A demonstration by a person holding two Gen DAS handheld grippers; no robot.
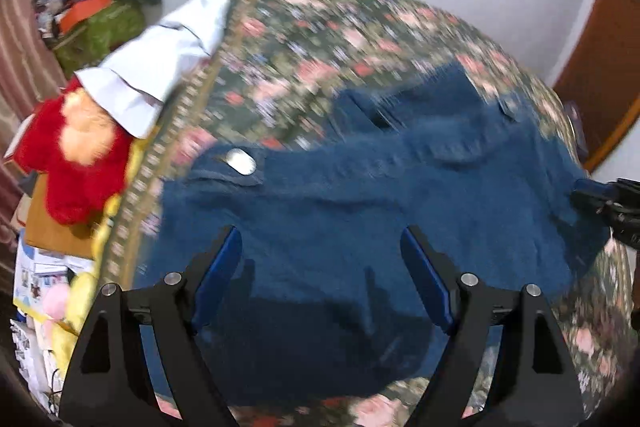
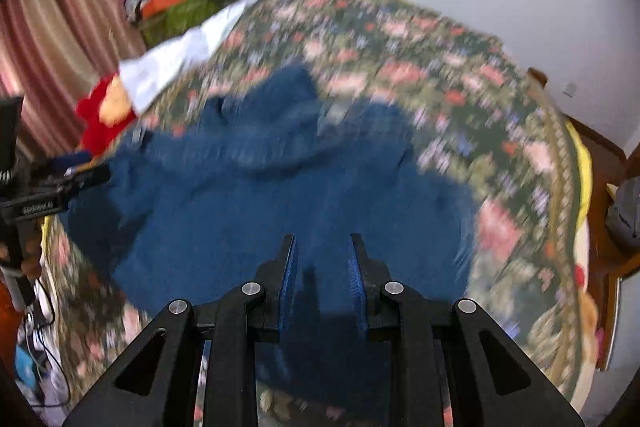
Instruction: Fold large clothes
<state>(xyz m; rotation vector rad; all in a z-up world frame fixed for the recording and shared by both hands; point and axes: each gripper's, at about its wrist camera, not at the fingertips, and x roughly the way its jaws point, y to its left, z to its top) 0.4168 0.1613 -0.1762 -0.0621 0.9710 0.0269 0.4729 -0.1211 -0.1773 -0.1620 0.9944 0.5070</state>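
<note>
A large dark blue garment (image 1: 360,219) lies spread on a bed with a floral cover (image 1: 320,39). It has a silver label (image 1: 240,159) near its left edge. My left gripper (image 1: 322,239) hangs above the garment's near part, jaws wide apart and empty. In the right wrist view the same garment (image 2: 280,187) fills the middle, and my right gripper (image 2: 322,247) is above its near edge, jaws partly apart with nothing between them. The right gripper shows at the right edge of the left wrist view (image 1: 608,203); the left gripper shows at the left edge of the right wrist view (image 2: 56,187). Both views are motion-blurred.
A white folded cloth (image 1: 160,67) and a red plush toy (image 1: 76,163) lie at the bed's left edge. A pile of clothes and a green bag (image 1: 96,15) stand by the striped curtain (image 2: 52,47). A wooden door (image 1: 604,59) is at the right.
</note>
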